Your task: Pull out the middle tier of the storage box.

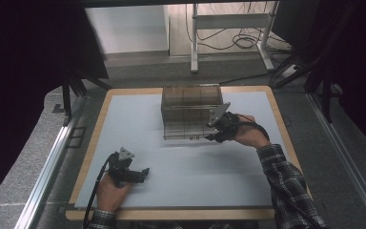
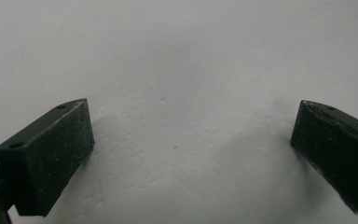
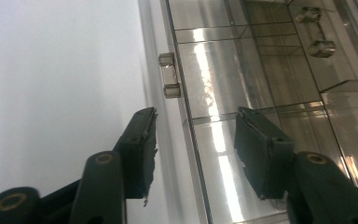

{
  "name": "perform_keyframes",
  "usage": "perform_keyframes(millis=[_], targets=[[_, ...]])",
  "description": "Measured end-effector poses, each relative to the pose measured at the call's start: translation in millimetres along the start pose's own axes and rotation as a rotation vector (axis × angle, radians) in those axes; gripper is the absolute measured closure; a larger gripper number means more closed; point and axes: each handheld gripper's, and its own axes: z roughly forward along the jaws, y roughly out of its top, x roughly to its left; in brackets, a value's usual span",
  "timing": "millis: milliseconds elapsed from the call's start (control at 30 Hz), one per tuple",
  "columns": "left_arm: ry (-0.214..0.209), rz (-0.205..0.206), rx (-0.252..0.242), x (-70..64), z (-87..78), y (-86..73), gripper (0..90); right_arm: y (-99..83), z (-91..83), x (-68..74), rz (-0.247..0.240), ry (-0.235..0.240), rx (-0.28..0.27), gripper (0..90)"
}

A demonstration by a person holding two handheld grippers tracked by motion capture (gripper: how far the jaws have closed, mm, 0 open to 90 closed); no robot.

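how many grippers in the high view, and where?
2. The left gripper rests on the table near its front left, jaws open. The right gripper is at the front right corner of the clear box, jaws open astride its edge.

case (image 1: 190, 112) on table (image 1: 181, 181), far centre

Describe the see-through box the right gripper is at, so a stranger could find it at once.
On the pale blue mat covering the wooden table, look toward the far edge, near the middle. There stands a smoky transparent plastic box with inner dividers, the right gripper open at its near right corner. It is the one boxy, see-through thing on the mat.
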Motion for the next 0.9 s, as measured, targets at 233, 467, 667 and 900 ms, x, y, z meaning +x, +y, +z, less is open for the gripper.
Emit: perform_keyframes(millis=[233,467,667,900], targets=[[0.000,0.000,0.000,0.0,0.0,0.0,0.0,-0.9,-7.5,6.4,0.039,-0.027,-0.027,38.4],[0.000,0.000,0.000,0.0,0.0,0.0,0.0,-6.1,-13.3,16.2,0.092,-0.055,-0.047,30.7],[0.000,0.000,0.000,0.0,0.0,0.0,0.0,-11.1,-18.2,25.5,0.137,-0.087,-0.055,24.7],[0.001,0.000,0.000,0.0,0.0,0.0,0.0,-18.0,-21.8,36.8,0.167,-0.099,-0.067,20.6]])
